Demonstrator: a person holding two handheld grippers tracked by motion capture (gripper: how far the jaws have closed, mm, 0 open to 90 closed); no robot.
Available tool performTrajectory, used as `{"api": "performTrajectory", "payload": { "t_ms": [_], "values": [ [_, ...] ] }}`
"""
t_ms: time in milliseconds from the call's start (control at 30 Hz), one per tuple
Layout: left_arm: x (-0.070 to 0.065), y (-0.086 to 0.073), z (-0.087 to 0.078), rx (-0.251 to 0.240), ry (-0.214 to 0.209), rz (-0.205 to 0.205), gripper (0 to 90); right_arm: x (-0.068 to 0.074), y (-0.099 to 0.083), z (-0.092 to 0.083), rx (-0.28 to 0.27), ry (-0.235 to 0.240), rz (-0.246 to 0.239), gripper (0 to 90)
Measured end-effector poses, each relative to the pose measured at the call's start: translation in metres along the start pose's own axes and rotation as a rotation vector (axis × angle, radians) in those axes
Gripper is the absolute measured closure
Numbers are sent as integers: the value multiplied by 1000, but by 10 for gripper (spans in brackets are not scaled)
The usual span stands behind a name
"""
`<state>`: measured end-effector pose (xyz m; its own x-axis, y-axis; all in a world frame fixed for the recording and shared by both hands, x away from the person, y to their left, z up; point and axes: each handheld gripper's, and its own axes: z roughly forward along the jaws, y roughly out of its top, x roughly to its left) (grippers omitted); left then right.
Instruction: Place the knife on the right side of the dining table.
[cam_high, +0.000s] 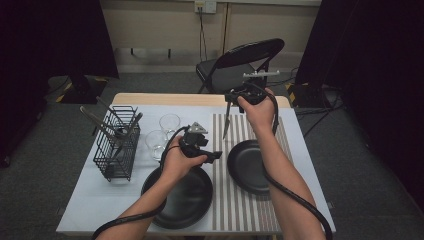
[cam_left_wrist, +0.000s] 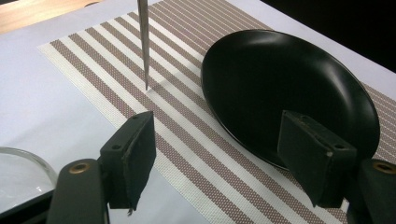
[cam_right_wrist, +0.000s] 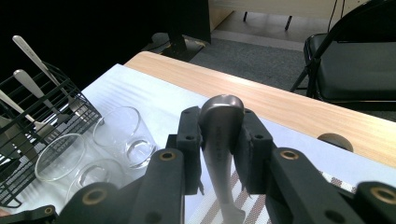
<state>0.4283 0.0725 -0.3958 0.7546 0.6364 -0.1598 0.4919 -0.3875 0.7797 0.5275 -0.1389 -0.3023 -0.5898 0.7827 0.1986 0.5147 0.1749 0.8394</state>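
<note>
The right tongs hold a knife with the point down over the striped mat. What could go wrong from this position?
1. The right tongs pinch only the handle end of the knife, so it may swing or slip out.
2. Its tip hangs just above the striped mat near the black plate; a fast descent could jab the mat or strike the rim.
3. The open left tongs sit close and could bump the blade.
</note>
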Motion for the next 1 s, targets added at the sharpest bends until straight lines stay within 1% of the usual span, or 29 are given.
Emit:
{"api": "performTrajectory", "payload": {
  "t_ms": [33,67,167,433,467,500,567,600,633,767,800,900,967,1000],
  "values": [
    [0,0,1,-2,6,-3,277,-1,0,0,1,-1,4,738],
    [0,0,1,3,0,-3,277,-1,-1,1,0,0,3,738],
    [1,-1,2,6,0,-7,277,-3,-2,1,2,0,7,738],
    [1,1,10,23,6,-1,277,-5,-3,0,4,-1,10,738],
    [1,1,12,16,3,-6,277,-4,-3,0,3,-1,9,737],
    [1,2,14,13,8,-10,277,-4,-3,0,3,0,5,738],
    [1,2,15,26,8,-6,278,-4,-3,0,3,0,4,737],
    [0,3,17,19,10,-6,279,-4,-3,-1,5,0,3,738],
    [0,3,18,24,14,-3,279,-4,-3,-1,5,-1,3,738],
    [-1,7,21,20,11,0,286,-5,-3,-1,5,0,10,738],
    [-1,8,22,14,15,-2,288,-5,-3,-1,5,1,10,738],
    [1,9,24,28,21,2,292,-5,-4,-2,5,-2,9,737],
    [2,10,27,25,24,-3,294,-5,-4,-2,5,-4,9,738],
    [2,10,28,27,32,-3,295,-5,-4,-3,6,-5,9,737]
  ]
}}
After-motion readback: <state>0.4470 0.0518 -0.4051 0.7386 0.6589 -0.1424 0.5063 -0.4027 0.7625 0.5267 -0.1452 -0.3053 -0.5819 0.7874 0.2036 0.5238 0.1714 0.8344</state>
